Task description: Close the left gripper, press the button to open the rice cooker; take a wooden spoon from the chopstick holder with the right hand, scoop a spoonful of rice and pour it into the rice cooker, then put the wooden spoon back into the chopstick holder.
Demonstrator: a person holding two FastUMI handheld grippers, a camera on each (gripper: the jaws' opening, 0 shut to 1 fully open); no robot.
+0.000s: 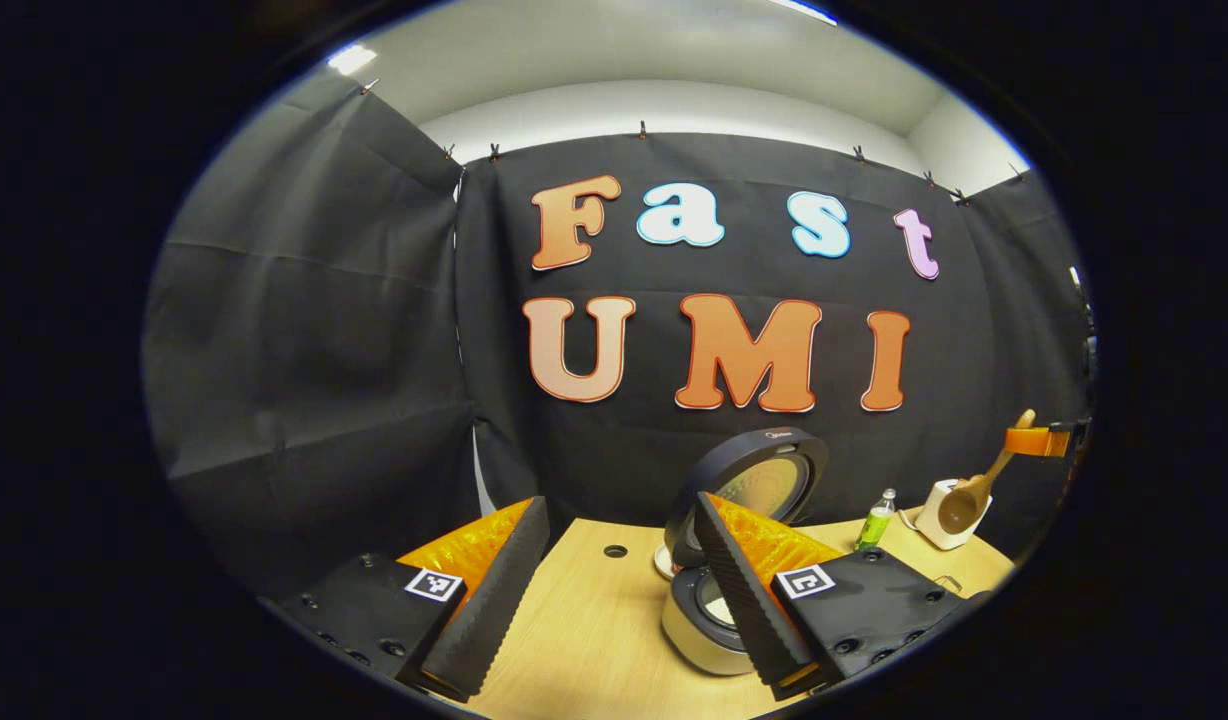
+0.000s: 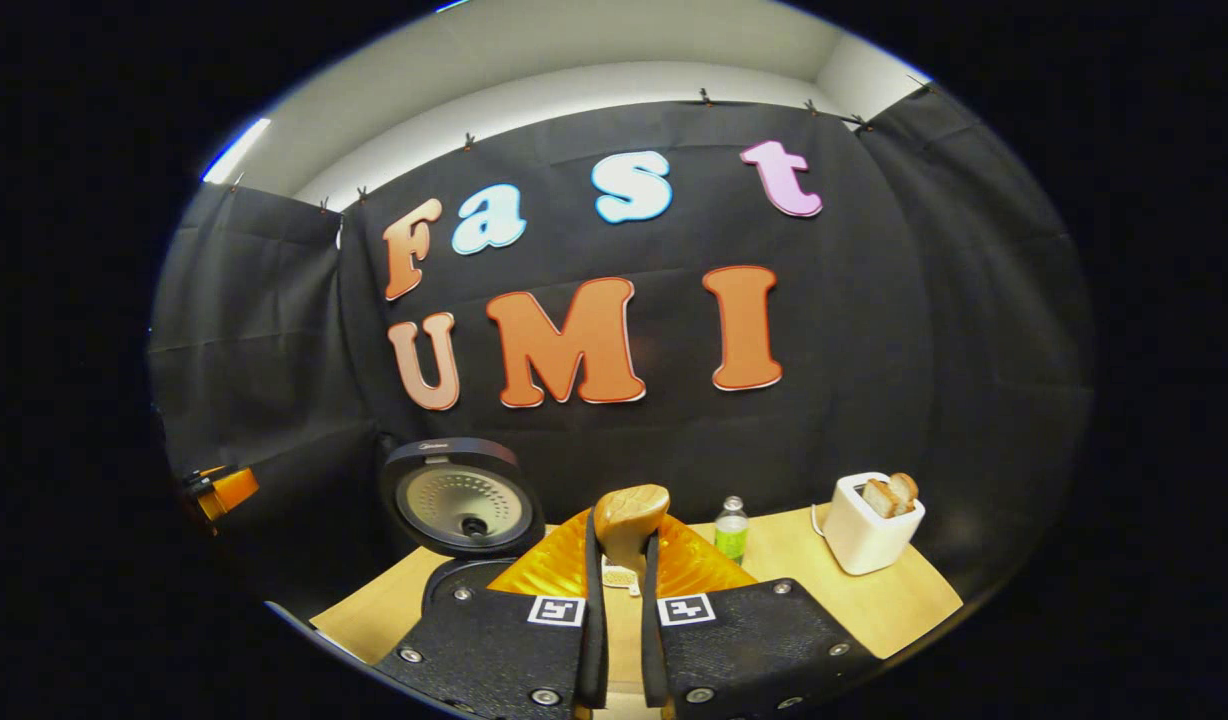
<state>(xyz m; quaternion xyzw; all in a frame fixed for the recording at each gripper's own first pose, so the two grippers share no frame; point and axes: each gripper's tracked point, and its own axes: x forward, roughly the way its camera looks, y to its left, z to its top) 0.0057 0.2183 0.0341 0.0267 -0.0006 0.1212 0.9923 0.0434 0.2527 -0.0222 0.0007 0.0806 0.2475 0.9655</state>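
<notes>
Left gripper (image 1: 614, 590): jaws spread wide, holding nothing, above the front of the table (image 1: 574, 620). Rice cooker (image 1: 704, 620) just beside its right finger, lid (image 1: 764, 480) standing open. Right gripper (image 2: 619, 610): fingers pinched tight on the wooden spoon (image 2: 629, 525), bowl end sticking up between them. From the left gripper view, that spoon hangs over the white toaster (image 1: 944, 515) near the table's far right corner; a small bottle (image 1: 877, 518) stands beside it.

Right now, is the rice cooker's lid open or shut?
Open. The lid stands upright behind the rice cooker, its round inner plate facing forward, and the pot's mouth is uncovered below it.
</notes>
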